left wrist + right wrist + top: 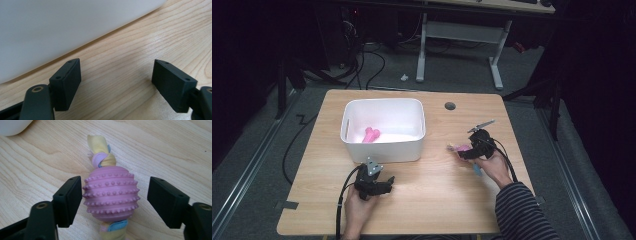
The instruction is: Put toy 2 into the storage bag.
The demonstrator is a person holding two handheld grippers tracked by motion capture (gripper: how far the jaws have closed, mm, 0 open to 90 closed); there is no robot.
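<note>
Studded pink ball (pixel 110 192), knotted cloth ends

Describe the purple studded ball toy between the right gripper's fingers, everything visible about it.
The purple ball toy is a rounded, rubbery-looking ball ringed with ridges and rows of small studs. A knotted cloth rope in yellow, lilac and blue runs through it, sticking out at both ends. It lies on the wooden table, right of the white bin. The right gripper is open around it: the left finger sits at or very near its side, the right finger stands clear with a gap. It is not yet clamped.
</note>
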